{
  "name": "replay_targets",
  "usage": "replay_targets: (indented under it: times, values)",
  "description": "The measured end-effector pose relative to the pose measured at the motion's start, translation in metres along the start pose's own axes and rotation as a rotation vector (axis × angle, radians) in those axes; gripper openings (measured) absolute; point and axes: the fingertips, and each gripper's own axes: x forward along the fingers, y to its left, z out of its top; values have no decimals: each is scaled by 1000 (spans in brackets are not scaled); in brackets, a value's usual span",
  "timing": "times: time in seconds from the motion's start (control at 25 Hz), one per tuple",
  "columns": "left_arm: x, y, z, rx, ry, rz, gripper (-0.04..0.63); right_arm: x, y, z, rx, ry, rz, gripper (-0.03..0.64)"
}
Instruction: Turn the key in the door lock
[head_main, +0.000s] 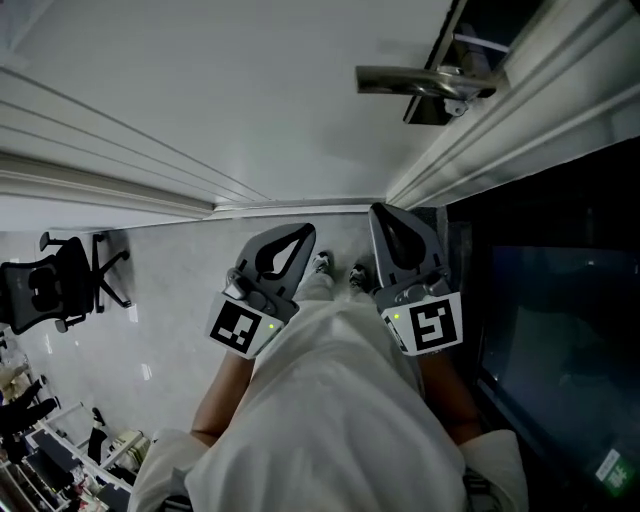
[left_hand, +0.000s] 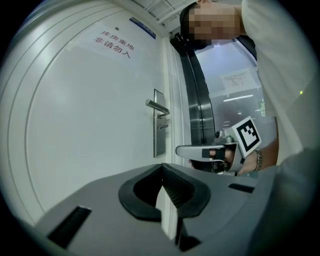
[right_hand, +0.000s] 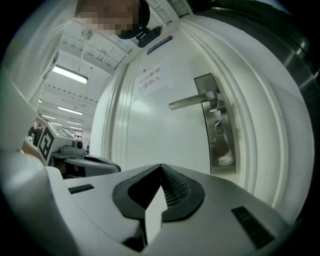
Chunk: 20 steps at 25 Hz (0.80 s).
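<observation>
The white door (head_main: 230, 90) carries a metal lever handle (head_main: 420, 82) at the upper right of the head view. In the right gripper view the handle (right_hand: 192, 101) sits on a steel lock plate (right_hand: 222, 145), with a small key (right_hand: 218, 125) in the keyhole below it. The left gripper view shows the same lock plate (left_hand: 159, 140) and key (left_hand: 163, 127) further off. My left gripper (head_main: 303, 234) and right gripper (head_main: 381, 214) are held close to my body, well short of the door, both shut and empty. The right gripper (left_hand: 200, 151) also shows in the left gripper view.
A dark glass panel (head_main: 560, 320) stands right of the door frame. A black office chair (head_main: 55, 285) is on the pale floor (head_main: 170, 290) to the left, with clutter at the lower left corner. A paper notice (left_hand: 114, 44) hangs high on the door.
</observation>
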Motion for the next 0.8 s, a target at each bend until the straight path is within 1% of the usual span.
replay_targets:
  times: [0.12, 0.36, 0.56, 0.6, 0.68, 0.8]
  values:
    - [-7, -9, -4, 5, -1, 35, 3, -12, 12, -13, 34, 6, 59, 2]
    - [-16, -21, -7, -2, -17, 82, 3, -38, 25, -33, 85, 21, 113, 3]
    - [-13, -33, -8, 4, -57, 79, 3, -46, 26, -43, 67, 64, 144, 3]
    - [-12, -38, -11, 0, -49, 74, 3, -48, 27, -44, 67, 69, 150, 3]
    - [-12, -44, -19, -21, -24, 80, 3, -51, 29, -43, 74, 68, 151, 3]
    - [-12, -50, -26, -79, -35, 101, 3, -50, 26, -43, 76, 66, 160, 3]
